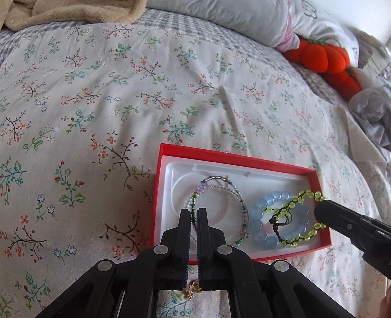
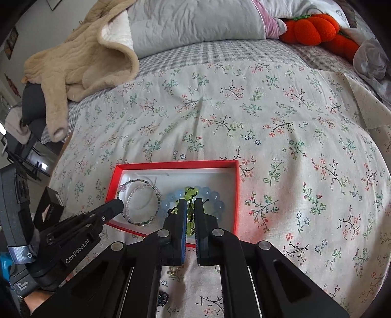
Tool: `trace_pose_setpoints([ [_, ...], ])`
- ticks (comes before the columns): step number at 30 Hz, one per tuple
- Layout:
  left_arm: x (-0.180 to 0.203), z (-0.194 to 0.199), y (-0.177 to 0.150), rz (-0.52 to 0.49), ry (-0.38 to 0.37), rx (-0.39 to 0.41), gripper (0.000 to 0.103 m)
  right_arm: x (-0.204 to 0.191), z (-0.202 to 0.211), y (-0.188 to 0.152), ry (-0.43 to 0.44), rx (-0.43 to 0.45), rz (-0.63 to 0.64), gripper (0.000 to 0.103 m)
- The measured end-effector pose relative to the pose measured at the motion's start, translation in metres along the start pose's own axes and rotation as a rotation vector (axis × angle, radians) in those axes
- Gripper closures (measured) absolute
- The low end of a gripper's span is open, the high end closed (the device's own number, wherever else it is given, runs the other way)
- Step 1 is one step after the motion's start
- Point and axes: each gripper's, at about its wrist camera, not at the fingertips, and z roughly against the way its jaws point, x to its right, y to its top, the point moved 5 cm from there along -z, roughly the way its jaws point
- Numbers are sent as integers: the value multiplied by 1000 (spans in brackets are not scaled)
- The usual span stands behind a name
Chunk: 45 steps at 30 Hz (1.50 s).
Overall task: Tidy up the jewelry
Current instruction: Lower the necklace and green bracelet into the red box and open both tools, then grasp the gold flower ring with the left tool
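A red box (image 1: 320,193) (image 2: 234,195) with a white insert lies on the floral bedspread. It holds a thin clear-and-green beaded bracelet (image 1: 221,188) (image 2: 144,188), a pale blue bead bracelet (image 1: 262,203) (image 2: 215,195) and a yellow-green beaded bracelet (image 1: 297,200) (image 2: 190,190). My left gripper (image 1: 193,211) (image 2: 118,203) has its fingers nearly closed on the thin beaded bracelet over the box's left half; a small gold charm (image 1: 191,289) hangs below the fingers. My right gripper (image 2: 190,203) (image 1: 320,208) is shut on the yellow-green bracelet over the box's right half.
A beige fleece blanket (image 2: 80,58) and grey pillow (image 2: 195,22) lie at the head of the bed. Orange plush pumpkins (image 2: 315,28) (image 1: 322,55) sit at the far right. A dark beaded item (image 2: 162,298) lies near my right gripper's base.
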Motion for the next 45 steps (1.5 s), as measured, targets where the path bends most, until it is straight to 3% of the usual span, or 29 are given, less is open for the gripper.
trace_pose_setpoints([
  [2,3,5,1,-8,1,0,85,2,1,1,-17,-1,-11,96],
  [3,5,9,1,-16,-3,10,71,2,2,2,-19,-3,-14,96],
  [4,7,12,1,-25,-2,19,63,3,5,2,-16,0,-16,94],
  [7,8,22,0,-42,8,22,60,5,15,1,-5,10,-27,78],
  [14,0,37,-11,-27,35,-24,44,2,33,-10,-1,-10,-22,65],
  [16,-3,41,-16,-23,42,-37,36,1,37,-15,-8,-18,-15,53],
  [19,-6,46,-25,-27,59,-59,29,0,44,-25,-10,-31,-12,47],
  [24,-11,52,-44,-46,86,-111,23,-1,48,-44,-28,-73,-4,44],
  [34,-21,56,-78,-73,120,-206,22,-3,38,-84,-52,-201,12,43],
  [45,-26,41,-114,-98,64,-346,23,-7,28,-103,-88,-254,62,43],
])
